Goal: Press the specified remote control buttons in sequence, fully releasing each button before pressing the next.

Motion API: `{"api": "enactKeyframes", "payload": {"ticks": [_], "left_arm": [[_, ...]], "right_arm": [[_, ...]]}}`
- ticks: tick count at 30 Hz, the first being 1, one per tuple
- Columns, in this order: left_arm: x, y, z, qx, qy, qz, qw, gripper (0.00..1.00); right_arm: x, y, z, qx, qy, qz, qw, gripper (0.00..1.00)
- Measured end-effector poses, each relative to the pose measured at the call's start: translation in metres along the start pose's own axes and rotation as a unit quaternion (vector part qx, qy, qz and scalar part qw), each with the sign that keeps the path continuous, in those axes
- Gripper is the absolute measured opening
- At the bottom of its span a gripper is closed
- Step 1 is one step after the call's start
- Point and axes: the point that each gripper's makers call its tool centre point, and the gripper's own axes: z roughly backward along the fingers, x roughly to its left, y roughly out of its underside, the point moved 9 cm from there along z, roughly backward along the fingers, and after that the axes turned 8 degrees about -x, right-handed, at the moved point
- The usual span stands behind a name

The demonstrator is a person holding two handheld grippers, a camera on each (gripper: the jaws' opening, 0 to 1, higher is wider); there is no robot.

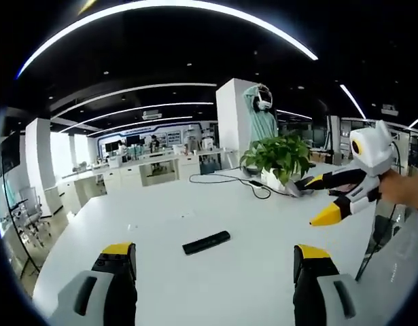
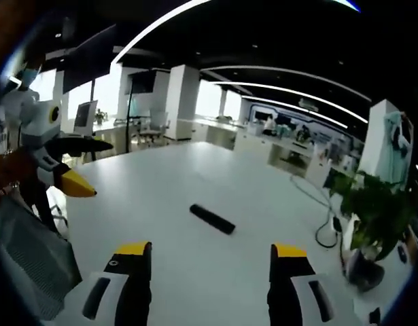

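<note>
1. The remote control lies flat on the white table, a slim black bar resting alone on the bare surface, well out from every table edge.
2. In the left gripper view the left gripper hangs above the table on the near side of the remote. Its two yellow-tipped jaws stand wide apart with nothing between them, and the remote sits beyond and between them, clear of both tips.
3. In the right gripper view the right gripper sits likewise short of the remote. Its jaws are spread wide and hold nothing; the remote lies ahead of the gap, not touched.
4. Each gripper also shows in the other's view. The right gripper comes in from the right of the left gripper view, off to the side of the remote and raised above the table, its yellow-tipped jaws parted and empty. The left gripper appears at the left of the right gripper view, well apart from the remote, jaws parted.
5. A potted plant stands on the table well beyond the remote, toward the far edge.
6. A black cable trails across the table just beside the plant, farther from the remote than the grippers are.
</note>
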Motion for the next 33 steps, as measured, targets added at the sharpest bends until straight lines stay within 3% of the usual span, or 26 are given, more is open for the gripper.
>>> {"api": "enactKeyframes", "payload": {"ticks": [5,12,26,33], "left_arm": [[0.021,-0.01,-0.026,-0.005,0.005,-0.021,0.9998,1.0],[0.039,-0.006,-0.056,0.01,0.006,-0.031,0.9994,1.0],[0.06,0.028,-0.097,0.056,0.01,0.003,0.9984,1.0],[0.073,0.043,-0.119,0.08,0.034,0.006,0.9962,1.0]], "right_arm": [[-0.015,-0.013,-0.019,-0.012,-0.005,0.014,0.9998,0.72],[-0.032,-0.016,-0.037,-0.015,0.0,0.014,0.9998,0.75],[-0.052,-0.001,-0.082,0.009,-0.008,0.004,0.9999,0.79],[-0.06,0.01,-0.106,0.028,-0.02,0.014,0.9993,0.79]]}}
